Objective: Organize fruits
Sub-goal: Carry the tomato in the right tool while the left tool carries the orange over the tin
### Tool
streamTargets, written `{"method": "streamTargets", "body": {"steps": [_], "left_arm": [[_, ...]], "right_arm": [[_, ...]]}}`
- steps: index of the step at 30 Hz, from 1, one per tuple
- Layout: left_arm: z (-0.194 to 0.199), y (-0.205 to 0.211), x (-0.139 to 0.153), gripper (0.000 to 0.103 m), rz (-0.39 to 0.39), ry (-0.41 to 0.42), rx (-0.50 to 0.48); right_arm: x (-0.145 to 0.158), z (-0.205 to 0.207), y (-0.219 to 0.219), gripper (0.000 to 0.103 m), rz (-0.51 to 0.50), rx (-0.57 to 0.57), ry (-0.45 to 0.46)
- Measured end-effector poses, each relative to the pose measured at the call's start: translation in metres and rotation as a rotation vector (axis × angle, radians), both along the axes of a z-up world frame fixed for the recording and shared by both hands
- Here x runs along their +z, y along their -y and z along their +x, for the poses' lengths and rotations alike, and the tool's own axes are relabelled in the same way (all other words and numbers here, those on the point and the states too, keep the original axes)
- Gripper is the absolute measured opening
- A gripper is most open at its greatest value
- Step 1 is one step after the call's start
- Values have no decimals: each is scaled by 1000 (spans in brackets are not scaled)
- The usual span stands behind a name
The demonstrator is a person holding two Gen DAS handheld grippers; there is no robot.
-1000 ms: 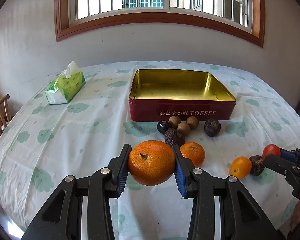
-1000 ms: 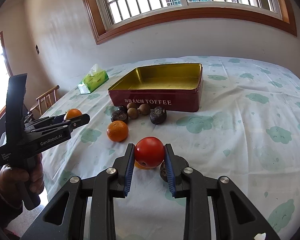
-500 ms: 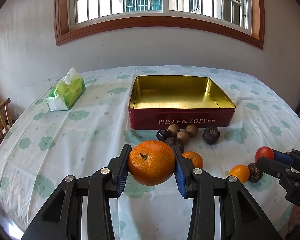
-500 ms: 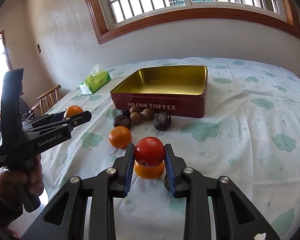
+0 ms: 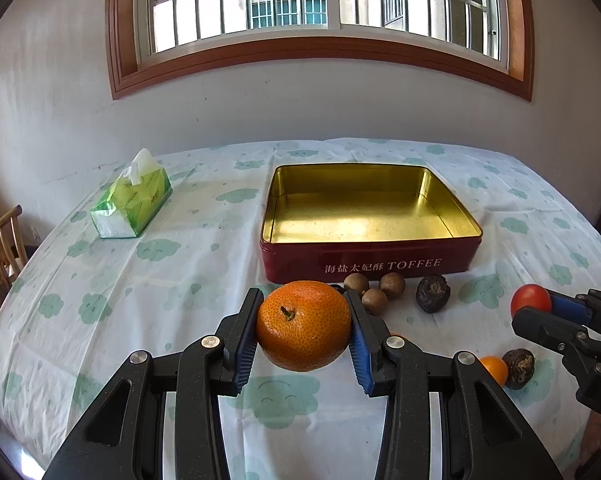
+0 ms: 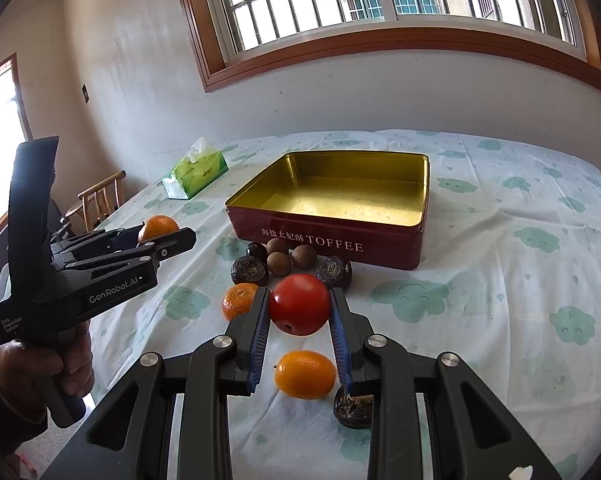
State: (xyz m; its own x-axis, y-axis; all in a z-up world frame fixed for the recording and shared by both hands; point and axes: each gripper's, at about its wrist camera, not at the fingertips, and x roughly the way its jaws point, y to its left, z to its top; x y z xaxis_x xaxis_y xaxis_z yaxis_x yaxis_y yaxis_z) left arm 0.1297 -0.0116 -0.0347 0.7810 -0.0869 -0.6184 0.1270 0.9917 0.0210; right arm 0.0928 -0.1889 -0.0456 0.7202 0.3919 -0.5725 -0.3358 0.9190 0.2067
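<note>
Left claw (image 5: 303, 326) angled down, clamped on a mandarin (image 5: 303, 326), held above the worktop (image 5: 100, 280) just before the toffee tin (image 5: 370, 262). Right claw (image 6: 299, 310) likewise tilted, gripping a red tomato (image 6: 299, 310) in front of the tin, clear of the cloth. Tin interior bare gold. Loose fruit lies before its front wall.

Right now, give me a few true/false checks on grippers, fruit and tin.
1. The left gripper clamps a large orange. True.
2. The right gripper is empty. False: it is shut on a red tomato.
3. The toffee tin already holds fruit. False: its gold inside is bare.
4. A tissue pack lies left of the tin in the left wrist view. True.
5. A small orange fruit lies on the tablecloth under the right gripper. True.
</note>
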Motion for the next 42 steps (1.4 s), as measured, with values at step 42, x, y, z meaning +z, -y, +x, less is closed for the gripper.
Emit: {"method": "streamTargets", "body": {"steps": [42], "left_arm": [[191, 11, -32, 43, 109, -76, -18]], "right_arm": [[-27, 190, 6, 29, -73, 19, -131]]}}
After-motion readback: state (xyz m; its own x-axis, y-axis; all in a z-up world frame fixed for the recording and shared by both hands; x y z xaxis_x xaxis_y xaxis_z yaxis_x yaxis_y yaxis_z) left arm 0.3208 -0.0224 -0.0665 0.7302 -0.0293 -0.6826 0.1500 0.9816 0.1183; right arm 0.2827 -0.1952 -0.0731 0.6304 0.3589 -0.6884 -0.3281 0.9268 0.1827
